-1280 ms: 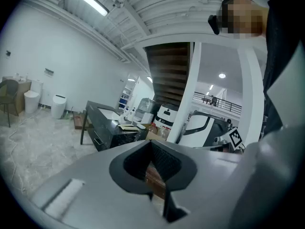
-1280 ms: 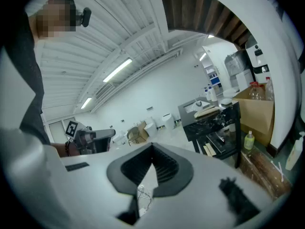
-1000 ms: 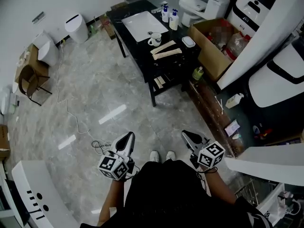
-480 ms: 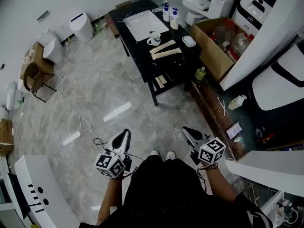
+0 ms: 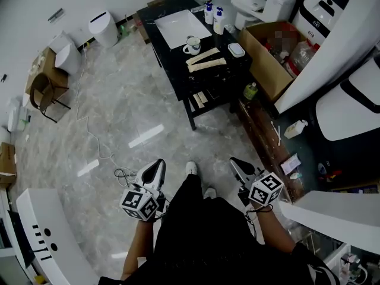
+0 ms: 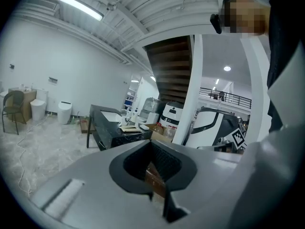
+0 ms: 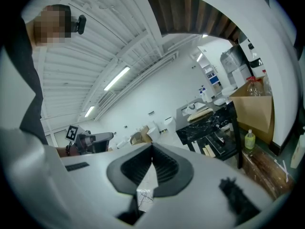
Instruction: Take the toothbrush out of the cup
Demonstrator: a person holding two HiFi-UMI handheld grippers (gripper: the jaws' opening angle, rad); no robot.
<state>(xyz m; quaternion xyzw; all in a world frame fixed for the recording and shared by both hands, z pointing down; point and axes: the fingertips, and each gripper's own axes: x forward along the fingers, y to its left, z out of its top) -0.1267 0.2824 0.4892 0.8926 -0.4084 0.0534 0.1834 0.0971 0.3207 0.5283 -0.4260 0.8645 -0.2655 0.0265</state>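
Left tongs pressed together, nothing between them, low over the marble floor. Far ahead, the white cup stands on the black desk, toothbrush too small to make out. Right tongs closed tight too, empty.

Sanitary-ware showroom: toilets, basin, marble floor.

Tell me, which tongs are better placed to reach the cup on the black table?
Right, but narrowly. The left tongs and right tongs are both shut, empty and far from the cup; the black table lies ahead, slightly rightward.
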